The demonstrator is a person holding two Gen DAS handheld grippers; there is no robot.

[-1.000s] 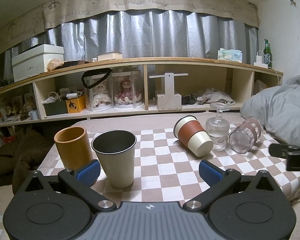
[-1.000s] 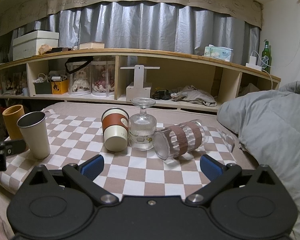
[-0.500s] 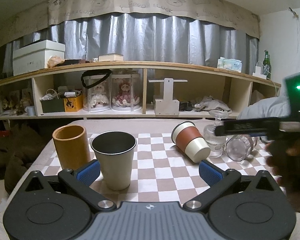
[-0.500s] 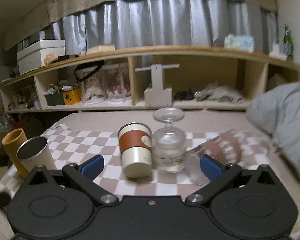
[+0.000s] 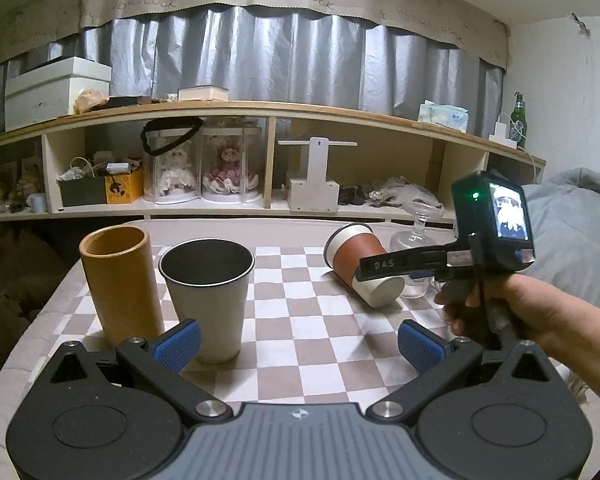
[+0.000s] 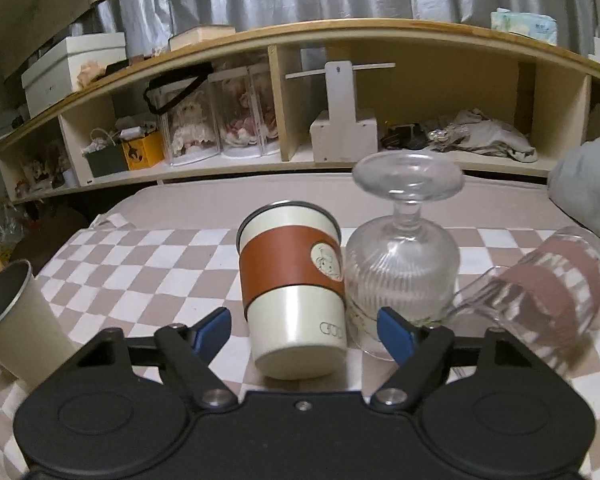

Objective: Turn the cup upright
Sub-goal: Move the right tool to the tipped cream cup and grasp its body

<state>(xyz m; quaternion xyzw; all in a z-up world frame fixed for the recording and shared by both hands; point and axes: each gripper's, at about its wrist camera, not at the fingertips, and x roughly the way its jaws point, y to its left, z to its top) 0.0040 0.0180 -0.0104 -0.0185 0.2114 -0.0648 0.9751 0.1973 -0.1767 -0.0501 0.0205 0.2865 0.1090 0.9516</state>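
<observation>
Checkered cloth (image 6: pixel 152 264) covers the counter in front of a long wooden shelf (image 6: pixel 420 40) and grey curtains; the cream cup with a brown sleeve (image 6: pixel 294 288) lies on its side on that cloth, straight ahead of the right tool (image 6: pixel 304 330), its closed base toward the tool and its dark-rimmed mouth pointing away toward the shelf, so the long axis runs roughly along the tool's line of sight, tilted a bit left at the far end. Right tool is spread open, empty, blue pads (image 6: pixel 212 330) either side of the cup's base end, not touching as far as I can tell. An inverted stemmed glass (image 6: pixel 400 276) stands just beside the cup on its right, seeming to touch it, with the right-hand pad in front of it; a clear tumbler with a brown band (image 6: pixel 540 292) lies on its side further right. From the left view the same cup (image 5: pixel 360 264) is well off to the right, lying diagonal, mouth up-left, base lower-right, with the right tool's body across it. Left tool (image 5: pixel 300 344) is open and empty, close to an upright metal cup (image 5: pixel 206 292) and an upright orange cup (image 5: pixel 120 284). Right tool is clearly nearer; likely move is closing across the cup's width, then rotating the mouth upward, minding the glass alongside
</observation>
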